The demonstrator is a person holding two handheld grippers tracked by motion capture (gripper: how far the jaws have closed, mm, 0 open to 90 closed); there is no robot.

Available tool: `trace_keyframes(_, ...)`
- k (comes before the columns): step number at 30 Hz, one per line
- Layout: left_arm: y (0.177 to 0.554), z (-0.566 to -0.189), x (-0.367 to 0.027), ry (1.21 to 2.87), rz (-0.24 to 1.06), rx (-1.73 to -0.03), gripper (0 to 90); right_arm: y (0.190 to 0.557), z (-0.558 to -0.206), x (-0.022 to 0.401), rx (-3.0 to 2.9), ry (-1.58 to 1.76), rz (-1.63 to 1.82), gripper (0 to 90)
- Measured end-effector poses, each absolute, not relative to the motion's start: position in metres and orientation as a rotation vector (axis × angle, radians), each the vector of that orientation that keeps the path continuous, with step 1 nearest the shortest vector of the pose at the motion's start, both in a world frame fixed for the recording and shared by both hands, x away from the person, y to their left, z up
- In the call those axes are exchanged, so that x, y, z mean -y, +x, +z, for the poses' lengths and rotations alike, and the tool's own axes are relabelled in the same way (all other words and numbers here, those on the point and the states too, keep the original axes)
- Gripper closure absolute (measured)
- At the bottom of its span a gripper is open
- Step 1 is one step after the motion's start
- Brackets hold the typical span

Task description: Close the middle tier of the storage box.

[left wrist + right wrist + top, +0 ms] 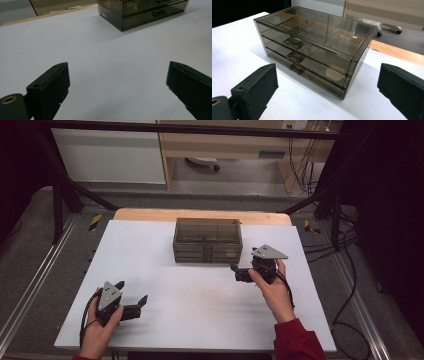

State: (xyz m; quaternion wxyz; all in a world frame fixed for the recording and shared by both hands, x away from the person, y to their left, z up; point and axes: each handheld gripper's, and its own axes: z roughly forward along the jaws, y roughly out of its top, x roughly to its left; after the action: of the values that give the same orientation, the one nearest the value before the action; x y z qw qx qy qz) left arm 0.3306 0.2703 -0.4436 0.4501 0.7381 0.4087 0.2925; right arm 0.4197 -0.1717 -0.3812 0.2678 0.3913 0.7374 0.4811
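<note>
Smoke-tinted, see-through plastic drawer chest [208,240], box-shaped, with three shallow drawers stacked under a divided lid tray; small moulded pull handles [292,43] down the middle of the front. Standing square toward the far middle of the flat white matte counter [190,305], just short of the pale wooden strip [200,214] along the far edge. Faint round sticker on the lid's corner in the right gripper view, too blurred to read; no other legible writing.

Black right gripper [239,270], with grey three-cornered plate on top, held in the right hand [275,292] just beside the chest's front right corner, apart from it; jaws spread wide, nothing between them. Red sleeve [297,340] at the wrist.

Black left gripper [132,292] held in the left hand [97,335] near the counter's near left corner, well apart from the chest; jaws likewise spread wide, pinching nothing, bare white surface between them.

Broad open stretch of counter between the two grippers and all along the left side. Black frame bars and grey floor around the counter's edges.
</note>
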Motion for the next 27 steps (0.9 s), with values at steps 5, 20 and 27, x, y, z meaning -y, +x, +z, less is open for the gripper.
trace_keyframes(5, 0.33, -0.443, -0.271, 1.823, 0.723, -1.01, 5.2, 0.419, -0.382, 0.174, -1.994, 1.061, 1.287, 3.3)
trace_keyframes(20, 0.33, -0.443, -0.27, 1.819, 0.726, -1.009, 5.2, 0.41, -0.385, 0.187, -1.985, 1.081, 1.291, 2.9)
trace_keyframes(27, 0.33, -0.443, -0.27, 1.819, 0.725, -1.01, 5.2, 0.405, -0.386, 0.195, -1.975, 1.094, 1.296, 2.7)
